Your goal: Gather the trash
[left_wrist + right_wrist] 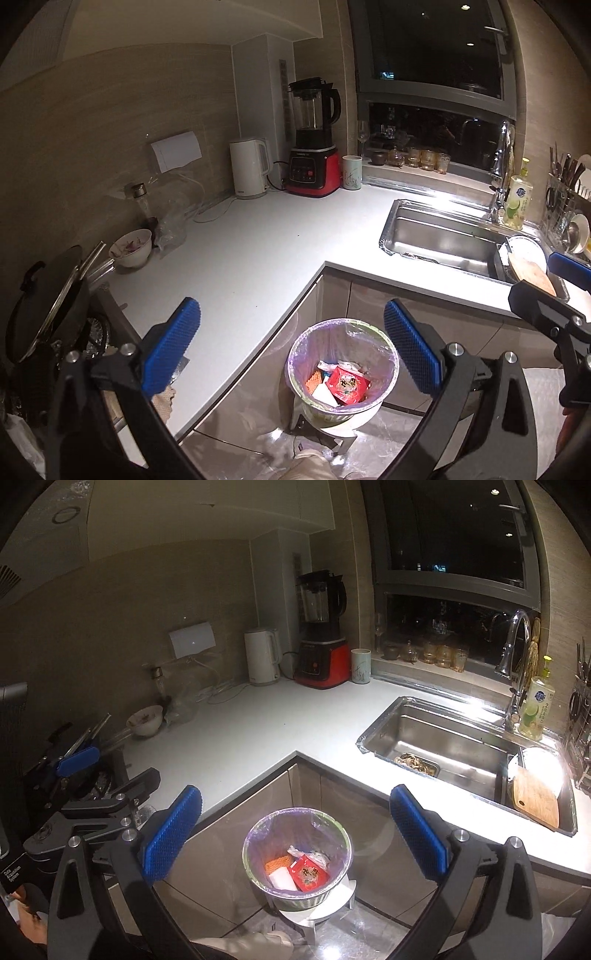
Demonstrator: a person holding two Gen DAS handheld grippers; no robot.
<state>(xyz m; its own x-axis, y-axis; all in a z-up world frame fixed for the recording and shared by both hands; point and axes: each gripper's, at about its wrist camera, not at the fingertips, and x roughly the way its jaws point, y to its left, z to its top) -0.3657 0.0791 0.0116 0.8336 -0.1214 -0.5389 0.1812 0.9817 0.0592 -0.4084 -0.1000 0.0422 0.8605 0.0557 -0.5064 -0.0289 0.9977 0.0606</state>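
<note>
Both the left gripper [291, 347] and right gripper [295, 830] hang wide and empty over the filled bin [343, 365], so next they need more rubbish from the counter [236, 251].

The kitchen is dim and warm-toned, the window [436, 74] black with night. Hard white glare burns along the sink [465, 746] rim and the worktop [258, 236] beside it. Both views bulge like fisheyes, with dark rounded corners, and the lowest edge smears
</note>
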